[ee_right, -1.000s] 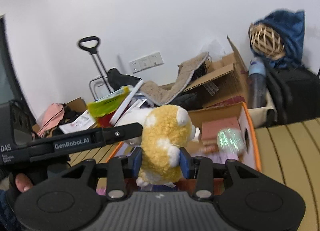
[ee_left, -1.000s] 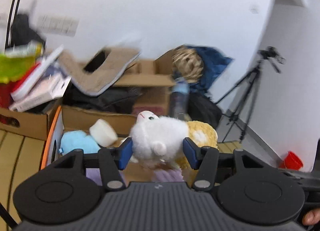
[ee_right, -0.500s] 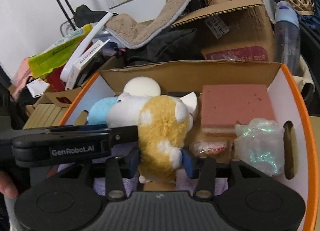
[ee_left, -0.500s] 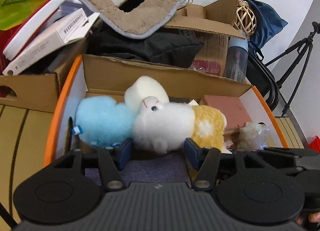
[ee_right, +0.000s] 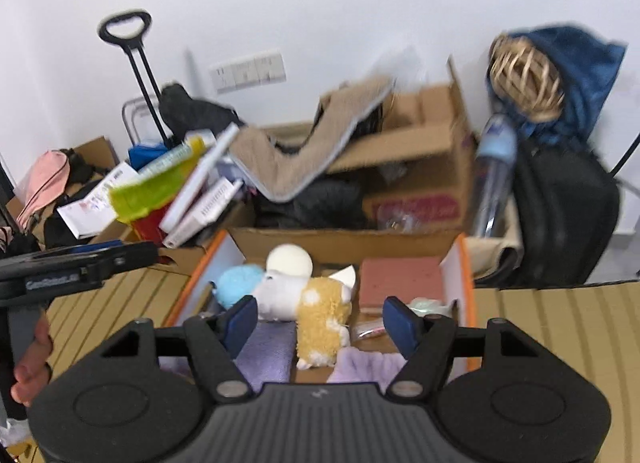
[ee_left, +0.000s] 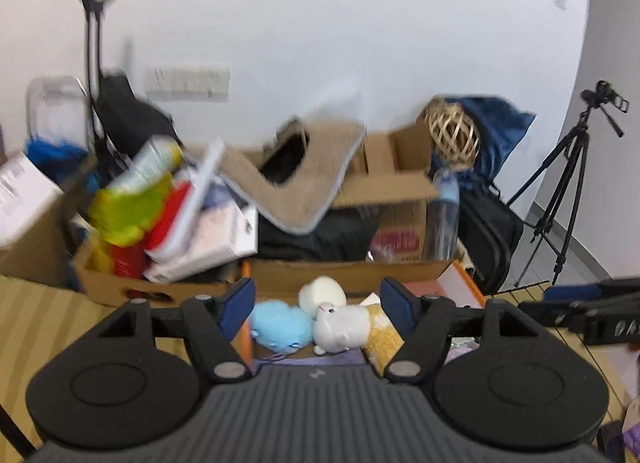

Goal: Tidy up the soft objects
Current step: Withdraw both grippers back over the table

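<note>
An orange-rimmed cardboard box (ee_right: 466, 287) holds the soft things. A white and yellow plush toy (ee_right: 316, 303) lies in it, also seen in the left wrist view (ee_left: 340, 327). Beside it are a blue plush (ee_left: 280, 327), a cream sponge ball (ee_right: 289, 259), a pink sponge block (ee_right: 400, 283), purple cloths (ee_right: 266, 355) and a shiny wrapped piece (ee_right: 428, 305). My left gripper (ee_left: 318, 309) is open and empty, held back above the box's near side. My right gripper (ee_right: 320, 321) is open and empty, above the box's front.
Behind the box stand cluttered cardboard boxes (ee_right: 420, 167) with a beige mat (ee_right: 304, 159), books and bags. A water bottle (ee_right: 494, 179) and black backpack (ee_right: 560, 215) stand at the right, a tripod (ee_left: 560, 199) farther right. The wooden slatted table (ee_right: 560, 343) spreads either side.
Both grippers lowered the plush toy into the box, opened and let it go, then pulled back and up. The toy now lies in the box.
</note>
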